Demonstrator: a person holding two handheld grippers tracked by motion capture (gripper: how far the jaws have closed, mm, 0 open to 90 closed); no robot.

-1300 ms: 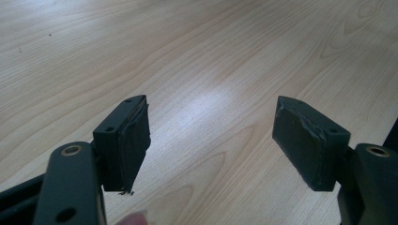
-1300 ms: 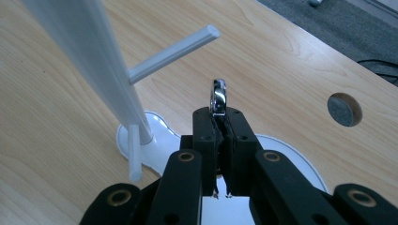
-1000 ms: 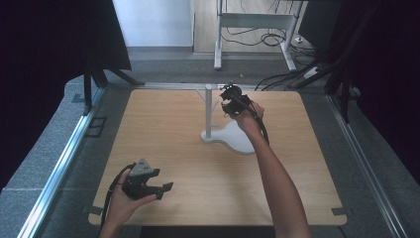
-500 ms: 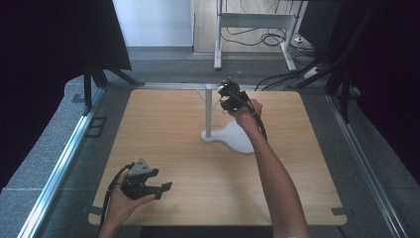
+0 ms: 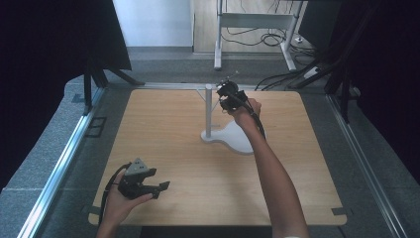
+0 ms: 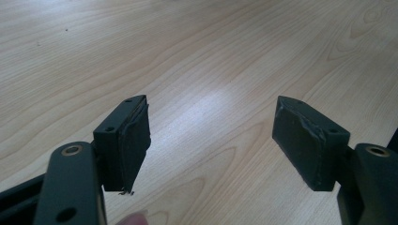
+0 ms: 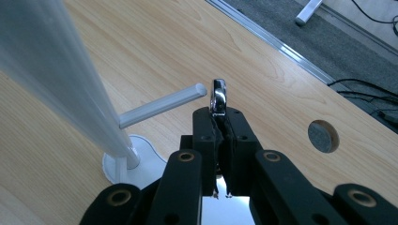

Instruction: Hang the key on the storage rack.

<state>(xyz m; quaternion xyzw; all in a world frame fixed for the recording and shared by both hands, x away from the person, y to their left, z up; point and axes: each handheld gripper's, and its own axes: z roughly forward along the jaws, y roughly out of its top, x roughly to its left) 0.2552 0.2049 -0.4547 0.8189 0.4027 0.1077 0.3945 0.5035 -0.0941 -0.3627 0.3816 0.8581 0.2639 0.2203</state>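
The right gripper (image 7: pixel 219 123) has its fingers clenched on a shiny metal ring (image 7: pixel 218 96), held just beside the tip of the stand's peg (image 7: pixel 162 106). Line the ring's hole up squarely with the tip before sliding on. The left gripper (image 6: pixel 213 140), fingers released, rests low over the desk (image 5: pixel 163 124).
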